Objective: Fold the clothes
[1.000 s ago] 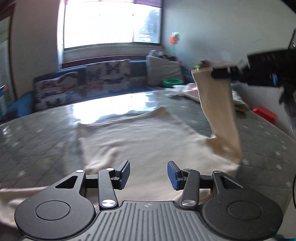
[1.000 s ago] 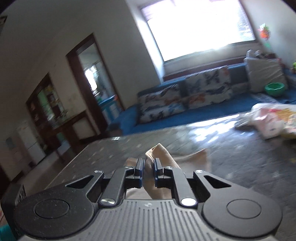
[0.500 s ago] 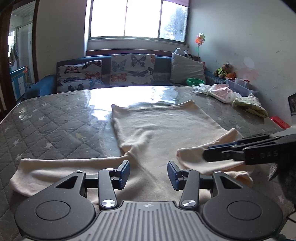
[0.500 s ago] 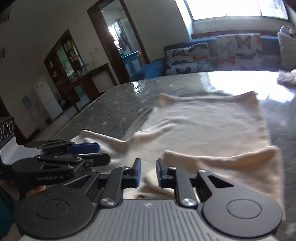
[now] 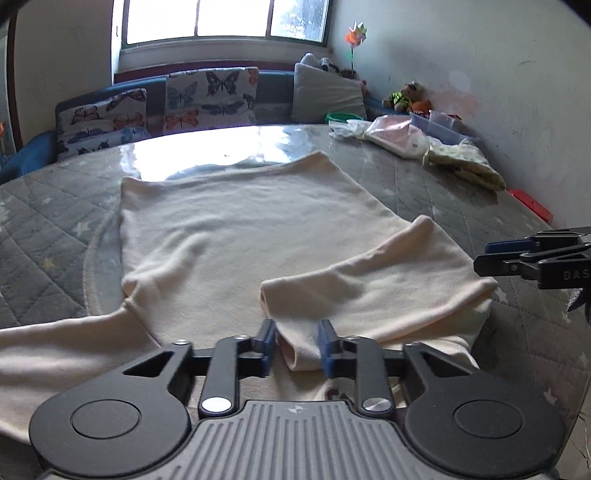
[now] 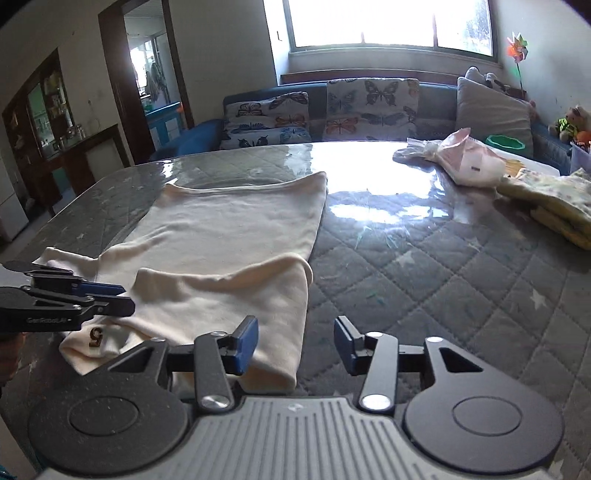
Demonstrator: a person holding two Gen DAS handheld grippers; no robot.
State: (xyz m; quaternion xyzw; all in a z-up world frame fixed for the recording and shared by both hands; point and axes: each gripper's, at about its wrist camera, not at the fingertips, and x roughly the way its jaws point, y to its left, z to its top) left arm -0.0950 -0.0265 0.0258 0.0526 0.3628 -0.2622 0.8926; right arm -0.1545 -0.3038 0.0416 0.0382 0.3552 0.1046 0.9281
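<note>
I was working in a home, in what looked like a living room. A blue sofa [image 6: 207, 129] ran under a wide window [image 6: 388, 22], set with butterfly-print cushions [image 6: 369, 107] and a grey pillow [image 6: 491, 107]. A stuffed toy [image 5: 406, 96] and a paper pinwheel [image 5: 354, 35] stood by the wall. Through a doorway [image 6: 155, 70] I saw a dark wooden cabinet [image 6: 48, 122]. My surface was a grey quilted table [image 6: 424, 277] under clear plastic.

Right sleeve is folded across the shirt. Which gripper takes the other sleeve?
Left. The unfolded sleeve lies flat on the left gripper's side, though its jaws, just closing, first have cloth between them to release. The right gripper, just opening and empty, sits off the shirt's far edge.
</note>
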